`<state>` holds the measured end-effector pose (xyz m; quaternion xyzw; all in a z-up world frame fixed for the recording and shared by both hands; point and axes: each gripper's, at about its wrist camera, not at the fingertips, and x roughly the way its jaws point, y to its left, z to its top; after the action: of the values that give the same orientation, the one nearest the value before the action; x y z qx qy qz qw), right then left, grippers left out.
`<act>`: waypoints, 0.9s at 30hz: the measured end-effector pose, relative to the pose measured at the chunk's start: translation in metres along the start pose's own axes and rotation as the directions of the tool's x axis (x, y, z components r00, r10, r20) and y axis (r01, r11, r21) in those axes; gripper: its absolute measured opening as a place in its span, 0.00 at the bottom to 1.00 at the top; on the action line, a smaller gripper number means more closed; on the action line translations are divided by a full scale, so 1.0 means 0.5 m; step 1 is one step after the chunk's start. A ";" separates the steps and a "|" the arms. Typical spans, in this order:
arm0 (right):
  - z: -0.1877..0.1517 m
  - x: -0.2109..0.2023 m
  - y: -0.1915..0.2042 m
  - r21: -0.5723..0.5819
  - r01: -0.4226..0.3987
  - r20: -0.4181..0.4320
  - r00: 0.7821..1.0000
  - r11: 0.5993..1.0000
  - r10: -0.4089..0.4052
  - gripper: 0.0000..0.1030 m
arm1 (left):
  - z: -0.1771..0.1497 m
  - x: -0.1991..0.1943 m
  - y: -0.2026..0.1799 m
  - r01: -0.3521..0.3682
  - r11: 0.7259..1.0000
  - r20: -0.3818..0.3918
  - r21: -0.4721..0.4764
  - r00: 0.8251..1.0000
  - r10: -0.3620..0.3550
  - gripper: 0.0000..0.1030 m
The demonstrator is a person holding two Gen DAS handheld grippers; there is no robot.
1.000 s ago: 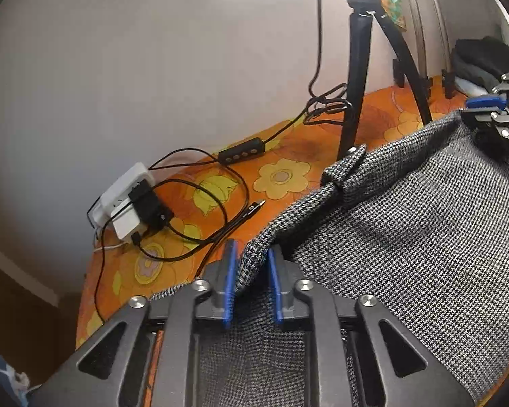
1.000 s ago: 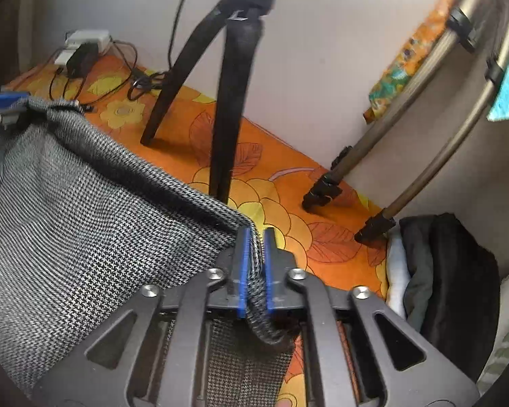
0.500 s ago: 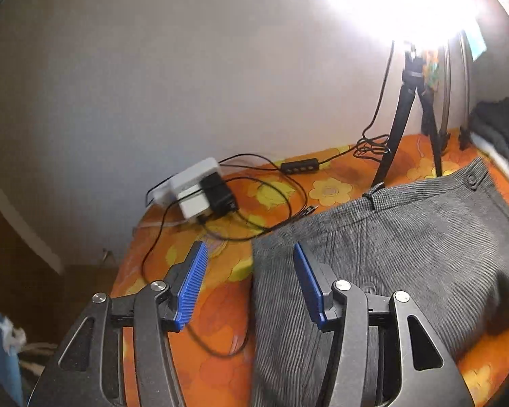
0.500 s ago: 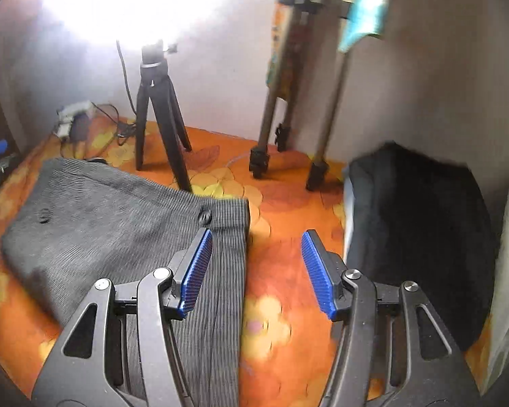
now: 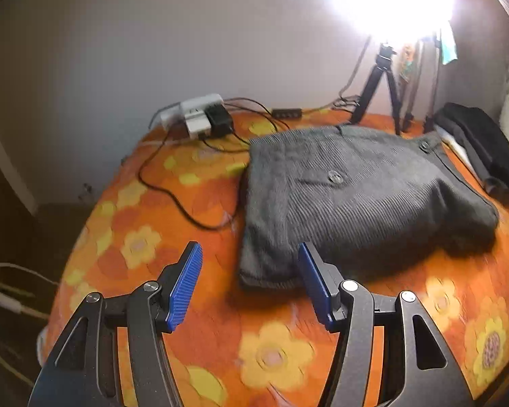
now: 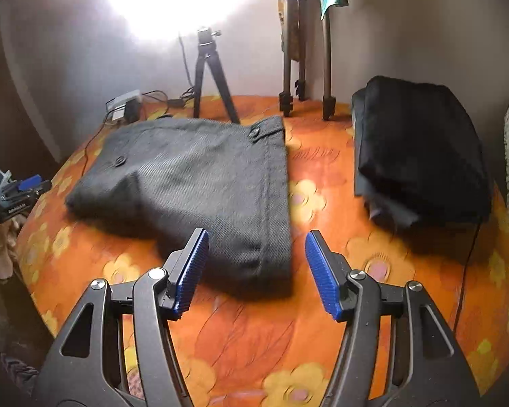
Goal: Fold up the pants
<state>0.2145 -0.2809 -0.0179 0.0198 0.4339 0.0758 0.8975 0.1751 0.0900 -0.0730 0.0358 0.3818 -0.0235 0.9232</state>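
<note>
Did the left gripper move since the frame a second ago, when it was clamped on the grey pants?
Yes. The left gripper has let go and backed away from the pants; the black tripod now looks smaller and farther off. Its jaws are opening, nothing between them.

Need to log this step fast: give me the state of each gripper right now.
Left gripper: fingers apart and opening wider, nothing between them; grey pants lie released on the bed.
Right gripper: fingers apart and opening wider, holding nothing.
</note>
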 end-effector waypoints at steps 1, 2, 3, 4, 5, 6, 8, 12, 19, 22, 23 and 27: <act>-0.010 -0.005 0.005 0.012 -0.008 -0.008 1.000 1.000 0.008 0.59 | -0.013 -0.004 -0.007 0.017 1.000 -0.007 -0.003 1.000 -0.017 0.57; -0.019 -0.007 0.008 0.029 -0.015 -0.019 1.000 0.999 0.016 0.60 | -0.022 -0.006 -0.017 0.035 0.999 -0.011 -0.004 0.999 -0.035 0.57; -0.028 -0.008 0.011 0.045 -0.021 -0.028 0.999 0.999 0.022 0.60 | -0.029 -0.008 -0.026 0.045 0.999 -0.014 0.001 0.999 -0.045 0.57; -0.038 -0.006 0.013 0.066 -0.033 -0.039 0.999 0.997 0.036 0.60 | -0.037 -0.008 -0.038 0.048 0.999 -0.018 0.012 0.999 -0.048 0.57; -0.047 -0.004 0.014 0.075 -0.039 -0.045 0.998 0.996 0.043 0.60 | -0.041 -0.008 -0.047 0.048 0.999 -0.023 0.025 0.999 -0.047 0.57; -0.058 0.001 0.015 0.085 -0.033 -0.054 0.998 0.996 0.037 0.60 | -0.047 -0.002 -0.058 0.046 0.998 -0.032 0.044 0.998 -0.045 0.57; -0.069 0.013 0.014 0.086 -0.005 -0.070 0.997 0.996 0.011 0.64 | -0.053 0.008 -0.071 0.047 0.997 -0.046 0.066 0.998 -0.044 0.57; -0.072 0.049 -0.034 0.208 -0.017 -0.117 0.992 0.978 0.042 0.66 | -0.056 0.042 -0.063 0.059 0.998 -0.094 0.020 0.994 -0.057 0.57; -0.080 0.131 -0.106 0.414 -0.055 -0.173 0.975 0.908 0.138 0.69 | -0.050 0.090 -0.022 0.043 0.997 -0.123 -0.066 0.991 -0.050 0.57; -0.085 0.159 -0.110 0.442 -0.071 -0.189 0.967 0.894 0.170 0.71 | -0.048 0.106 -0.012 0.061 0.993 -0.131 -0.106 0.989 -0.075 0.57; -0.083 0.158 -0.108 0.442 -0.078 -0.174 0.970 0.894 0.171 0.72 | -0.048 0.110 -0.010 0.065 0.992 -0.133 -0.113 0.988 -0.080 0.57; -0.075 0.171 -0.092 0.441 -0.112 -0.170 0.964 0.891 0.205 0.72 | -0.045 0.127 -0.003 0.082 0.986 -0.135 -0.147 0.986 -0.102 0.57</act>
<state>0.2430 -0.3142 -0.1120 0.2432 0.5298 0.0537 0.8107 0.2038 0.0893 -0.1340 -0.0456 0.4484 -0.0367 0.8919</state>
